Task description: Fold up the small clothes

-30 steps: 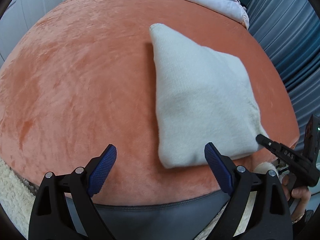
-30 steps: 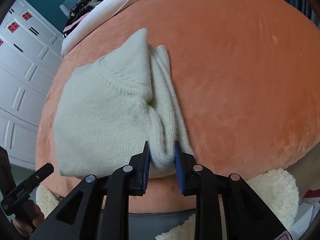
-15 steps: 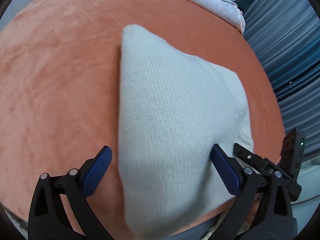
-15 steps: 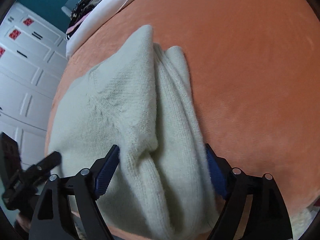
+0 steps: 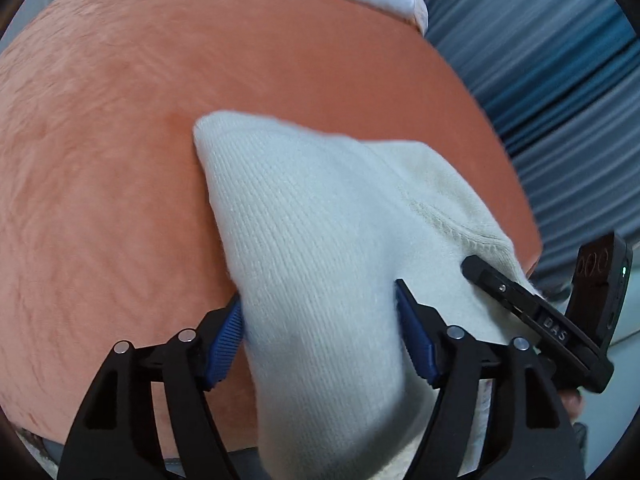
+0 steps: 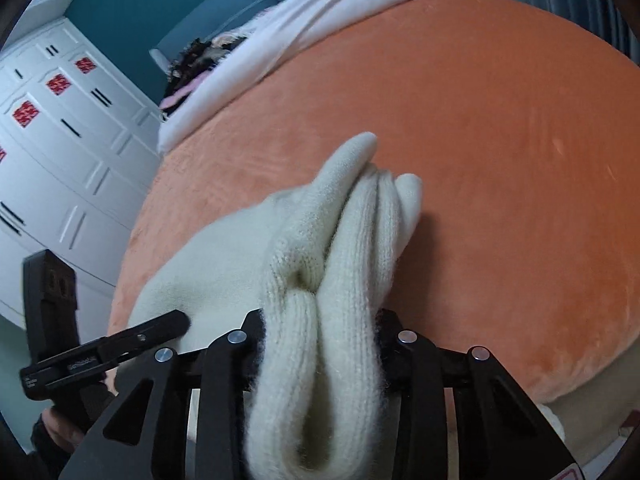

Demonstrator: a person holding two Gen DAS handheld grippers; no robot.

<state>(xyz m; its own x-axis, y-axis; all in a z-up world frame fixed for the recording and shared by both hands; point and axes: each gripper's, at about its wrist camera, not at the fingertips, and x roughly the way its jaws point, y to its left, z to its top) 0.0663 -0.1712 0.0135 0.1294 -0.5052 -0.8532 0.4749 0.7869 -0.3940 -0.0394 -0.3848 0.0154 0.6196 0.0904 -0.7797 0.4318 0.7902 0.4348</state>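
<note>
The cream, chunky-knit small sweater [image 5: 320, 264] lies bunched near the front edge of the bed, on its orange plush blanket [image 5: 120, 160], with its near portion lifted off the surface. The left tongs [image 5: 320, 320] are clamped on a thick fold of the sweater, blue ribbed pads pressing in from both sides. The right tongs [image 6: 320, 344] are likewise clamped on the sweater, squeezing several rolled layers near a ribbed hem (the pads themselves are buried in wool here).

The step in hand looks like carrying the gripped edge over toward the far part of the garment to make a fold. To do it well, I'd judge both tongs should travel together at equal height, keeping the knit taut between them so the fold line comes out straight, then lower before letting go.

The knit is soft, stretchy and fuzzy, with a visible seam ridge; it will sag and spring back. The blanket's velvety nap should hold the lower layer from sliding.
</note>
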